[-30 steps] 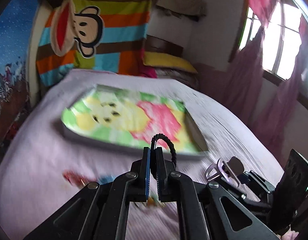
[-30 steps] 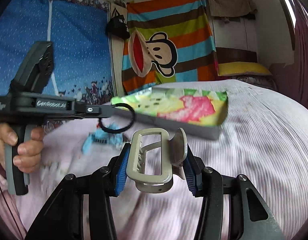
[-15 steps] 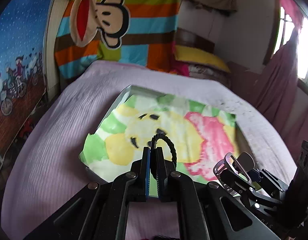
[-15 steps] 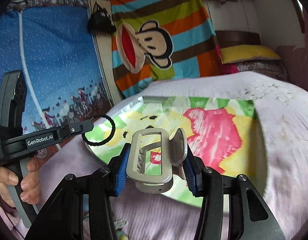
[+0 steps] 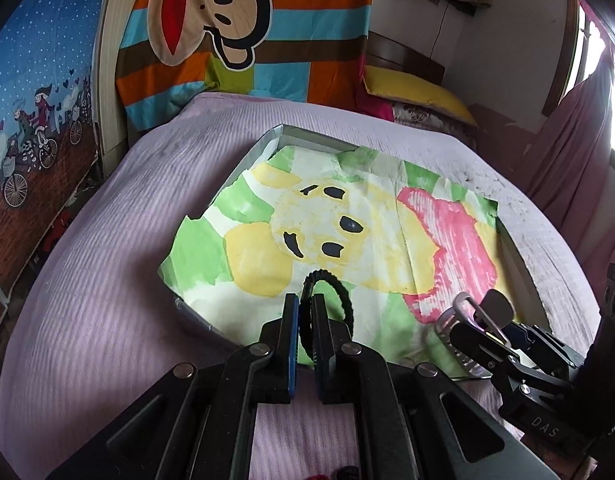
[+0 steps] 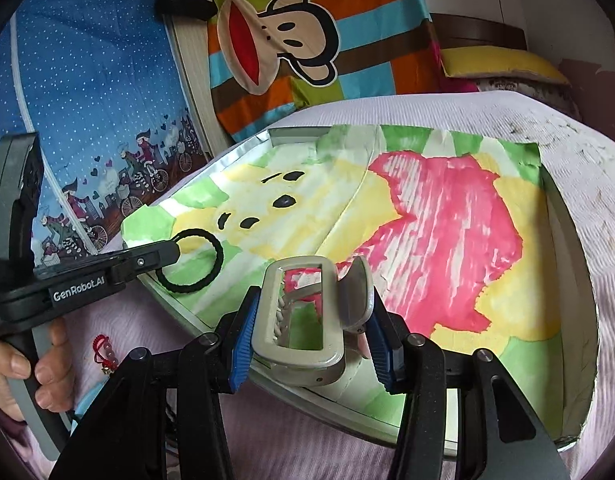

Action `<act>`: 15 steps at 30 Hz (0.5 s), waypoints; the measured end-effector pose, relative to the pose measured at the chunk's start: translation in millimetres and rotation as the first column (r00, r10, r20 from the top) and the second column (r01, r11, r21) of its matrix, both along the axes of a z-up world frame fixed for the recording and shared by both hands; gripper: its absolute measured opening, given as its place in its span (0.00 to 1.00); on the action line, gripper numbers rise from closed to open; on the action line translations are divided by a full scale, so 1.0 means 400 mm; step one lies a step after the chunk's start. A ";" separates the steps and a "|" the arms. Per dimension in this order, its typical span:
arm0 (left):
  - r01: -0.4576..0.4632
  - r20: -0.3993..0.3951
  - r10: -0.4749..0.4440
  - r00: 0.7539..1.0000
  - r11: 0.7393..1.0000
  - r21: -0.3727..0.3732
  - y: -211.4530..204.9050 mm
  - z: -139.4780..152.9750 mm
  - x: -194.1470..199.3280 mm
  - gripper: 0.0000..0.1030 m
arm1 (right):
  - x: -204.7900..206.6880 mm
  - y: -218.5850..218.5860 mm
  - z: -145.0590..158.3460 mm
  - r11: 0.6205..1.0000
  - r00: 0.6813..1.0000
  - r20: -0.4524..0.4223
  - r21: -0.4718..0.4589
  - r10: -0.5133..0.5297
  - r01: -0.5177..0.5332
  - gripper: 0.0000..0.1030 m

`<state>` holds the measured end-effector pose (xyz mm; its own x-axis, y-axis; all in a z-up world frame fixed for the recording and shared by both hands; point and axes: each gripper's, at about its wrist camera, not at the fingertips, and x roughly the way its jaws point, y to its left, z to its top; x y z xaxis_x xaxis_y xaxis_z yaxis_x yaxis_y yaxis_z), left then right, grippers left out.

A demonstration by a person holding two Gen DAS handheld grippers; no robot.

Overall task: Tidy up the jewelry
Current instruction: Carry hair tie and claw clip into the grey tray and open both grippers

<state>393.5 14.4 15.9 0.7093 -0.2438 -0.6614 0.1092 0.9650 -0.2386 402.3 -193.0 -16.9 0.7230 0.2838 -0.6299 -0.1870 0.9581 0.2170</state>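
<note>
My left gripper [image 5: 303, 300] is shut on a black hair tie [image 5: 339, 300] and holds it over the near edge of a shallow tray [image 5: 267, 140] lined with a green, yellow and pink picture. In the right wrist view the left gripper [image 6: 175, 246] and the hair tie [image 6: 211, 268] hang over the tray's left edge [image 6: 243, 148]. My right gripper [image 6: 309, 320] is shut on a grey hair claw clip [image 6: 307, 312] above the tray's near edge. The clip also shows in the left wrist view [image 5: 463, 312], at the right.
The tray lies on a bed with a lilac cover [image 5: 107, 240]. A red bracelet [image 6: 103, 354] lies on the cover left of the tray. A striped monkey blanket [image 5: 243, 32] hangs behind. A yellow pillow [image 5: 411, 88] sits at the back right.
Both grippers have moved forward over the tray, each still holding its item. The tray now fills more of both views.
</note>
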 end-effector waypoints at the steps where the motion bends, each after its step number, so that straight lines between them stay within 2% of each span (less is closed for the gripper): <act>1: 0.000 0.004 0.000 1.000 1.000 -0.005 0.002 0.003 -0.004 0.07 | -0.001 -0.003 0.000 1.000 1.000 -0.001 0.002 -0.001 0.001 0.44; 5: 0.008 0.039 -0.008 0.999 1.000 -0.021 0.006 0.019 -0.043 0.17 | -0.025 -0.019 0.011 1.000 1.000 0.022 0.026 -0.014 0.013 0.49; 7: 0.013 0.069 -0.011 0.998 1.000 -0.028 0.005 0.030 -0.075 0.26 | -0.050 -0.030 0.023 0.999 0.998 0.053 0.030 -0.021 0.019 0.60; 9: 0.015 0.114 -0.011 0.993 0.999 -0.037 0.006 0.043 -0.121 0.47 | -0.085 -0.035 0.040 0.999 0.995 0.097 0.034 -0.028 0.025 0.66; 11: 0.007 0.166 -0.001 0.986 0.999 -0.035 0.009 0.056 -0.166 0.61 | -0.121 -0.044 0.059 0.999 0.990 0.138 0.036 -0.041 0.036 0.72; 13: 0.007 0.204 0.000 0.979 0.999 -0.033 0.012 0.066 -0.206 0.65 | -0.167 -0.050 0.079 0.998 0.981 0.189 0.043 -0.053 0.045 0.85; 15: 0.005 0.239 0.004 0.971 0.999 -0.033 0.014 0.074 -0.252 0.74 | -0.220 -0.058 0.099 0.997 0.967 0.246 0.053 -0.071 0.060 0.92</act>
